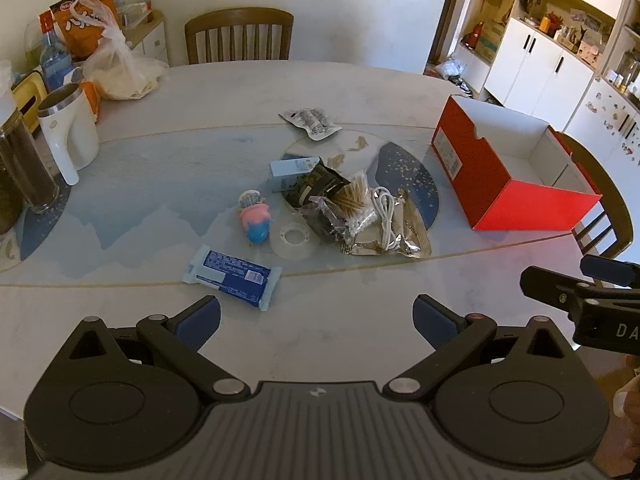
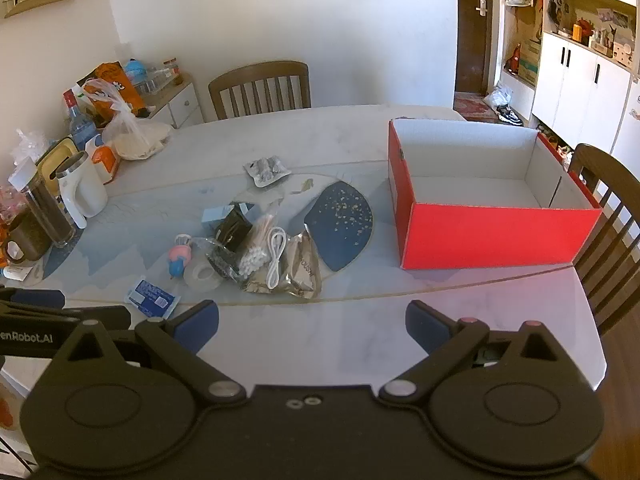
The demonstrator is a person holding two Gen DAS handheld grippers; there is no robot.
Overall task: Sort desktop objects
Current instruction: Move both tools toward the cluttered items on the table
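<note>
A heap of small items lies mid-table: a blue tissue pack (image 1: 232, 277) (image 2: 152, 297), a clear tape roll (image 1: 293, 239) (image 2: 201, 275), a pink and blue toy (image 1: 255, 216) (image 2: 179, 258), a white cable (image 1: 385, 216) (image 2: 276, 254), a bag of cotton swabs (image 1: 354, 200) (image 2: 258, 248), a dark packet (image 1: 316, 186) and a blister pack (image 1: 312, 120) (image 2: 266, 170). An empty red box (image 1: 516, 200) (image 2: 488, 236) stands to the right. My left gripper (image 1: 316, 320) is open over the near table edge, holding nothing. My right gripper (image 2: 312, 326) is open too, left of the box.
A white jug (image 1: 70, 128) (image 2: 82, 190), dark jars (image 1: 24, 168), a bottle and a plastic bag (image 1: 116, 68) crowd the table's left side. Wooden chairs stand at the far side (image 1: 240, 36) and to the right (image 2: 608, 220). White cabinets (image 2: 580, 72) fill the back right.
</note>
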